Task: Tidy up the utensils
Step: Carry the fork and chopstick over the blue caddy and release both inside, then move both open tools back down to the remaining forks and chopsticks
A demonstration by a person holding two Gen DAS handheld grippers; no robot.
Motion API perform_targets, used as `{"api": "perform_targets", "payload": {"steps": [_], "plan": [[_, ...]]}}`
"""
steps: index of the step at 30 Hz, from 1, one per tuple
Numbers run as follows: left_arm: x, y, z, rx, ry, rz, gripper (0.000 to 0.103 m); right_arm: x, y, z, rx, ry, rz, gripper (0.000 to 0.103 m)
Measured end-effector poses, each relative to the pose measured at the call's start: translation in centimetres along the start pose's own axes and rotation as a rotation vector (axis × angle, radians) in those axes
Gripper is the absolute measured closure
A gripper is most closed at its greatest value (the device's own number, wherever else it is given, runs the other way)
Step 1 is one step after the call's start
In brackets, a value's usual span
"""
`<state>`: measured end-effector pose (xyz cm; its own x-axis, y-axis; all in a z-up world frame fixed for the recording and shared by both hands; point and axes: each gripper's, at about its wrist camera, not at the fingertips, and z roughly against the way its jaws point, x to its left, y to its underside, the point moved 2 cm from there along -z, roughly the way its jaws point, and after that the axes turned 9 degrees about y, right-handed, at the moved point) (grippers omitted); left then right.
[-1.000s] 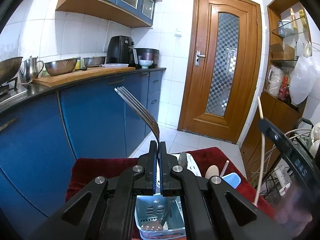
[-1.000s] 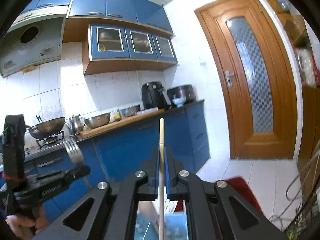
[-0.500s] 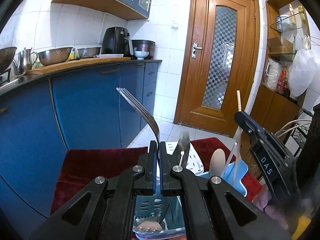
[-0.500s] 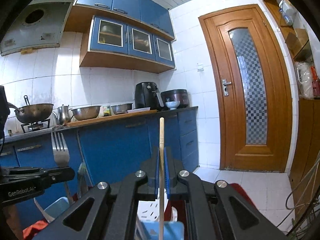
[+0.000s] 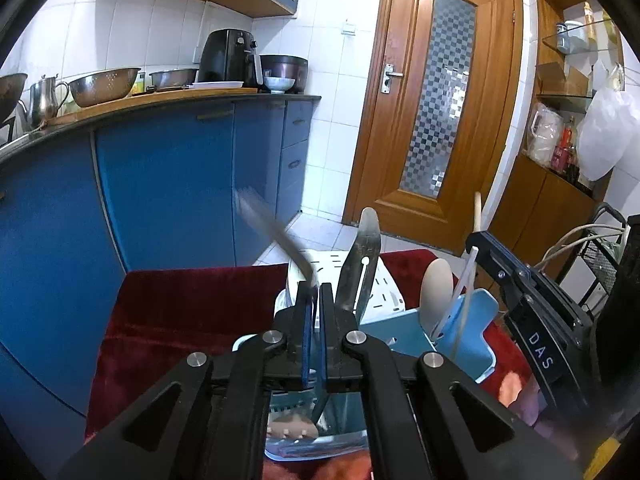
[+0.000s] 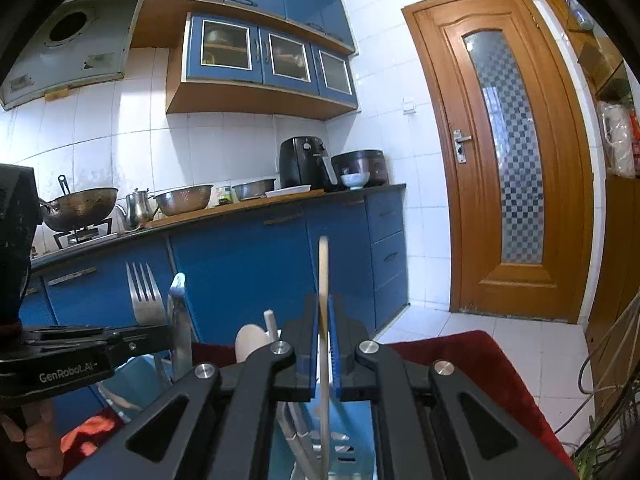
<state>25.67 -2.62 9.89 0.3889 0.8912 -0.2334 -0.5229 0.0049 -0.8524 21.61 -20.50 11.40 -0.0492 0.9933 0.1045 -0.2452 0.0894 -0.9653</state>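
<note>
my left gripper [image 5: 315, 292], black with blue rubber pads, has just let its pads ease apart. the steel fork [image 5: 272, 232] stands loose in the thin gap, no longer pinched. it leans up and to the left, tines up, and its shape is blurred. the gripper tilts downward over a pale blue plastic holder [image 5: 404, 336], and the fork's handle drops toward it.

my right gripper [image 6: 325, 308] points nearly level. its pads have just been parting too, and it is slack around a round, pale wooden chopstick [image 6: 324, 272]. the chopstick stands upright between the pads with a sliver of daylight beside it, and its lower end runs down into the holder.

at the lower left of the right view, my left hand [image 6: 38, 452] curls its fingers round its handle.

a flat metal spatula [image 5: 364, 256] and a smooth wooden spoon [image 5: 436, 288] stick up from the holder. a white slotted basket [image 5: 384, 292] sits just behind. both rest on a plush red cloth [image 5: 180, 312] covering the surface.
</note>
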Motion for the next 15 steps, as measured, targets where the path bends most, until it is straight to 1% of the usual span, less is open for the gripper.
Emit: {"api": "perform_targets", "payload": {"steps": [1,2,3,4,10,15], "plan": [[-0.1,0.0,0.1,0.002,0.001,0.003,0.092,0.0,0.0,0.1,0.003,-0.005,-0.003,0.09],[-0.1,-0.1,0.3,0.003,0.008,0.008,0.088,-0.1,0.0,0.3,0.006,-0.011,-0.006,0.084],[-0.2,-0.1,0.6,0.0,0.015,0.011,0.08,-0.1,-0.1,0.4,0.007,-0.016,-0.009,0.081],[-0.4,-0.2,0.8,-0.006,0.019,0.011,0.076,-0.1,-0.2,0.7,0.006,-0.016,-0.009,0.081],[-1.7,-0.5,2.5,-0.011,0.038,-0.014,0.075,0.0,-1.2,2.3,-0.005,-0.025,-0.02,0.081],[-2.9,-1.0,4.6,-0.03,0.046,-0.045,0.075,-0.2,-2.2,4.5,-0.018,-0.03,-0.031,0.081]]}}
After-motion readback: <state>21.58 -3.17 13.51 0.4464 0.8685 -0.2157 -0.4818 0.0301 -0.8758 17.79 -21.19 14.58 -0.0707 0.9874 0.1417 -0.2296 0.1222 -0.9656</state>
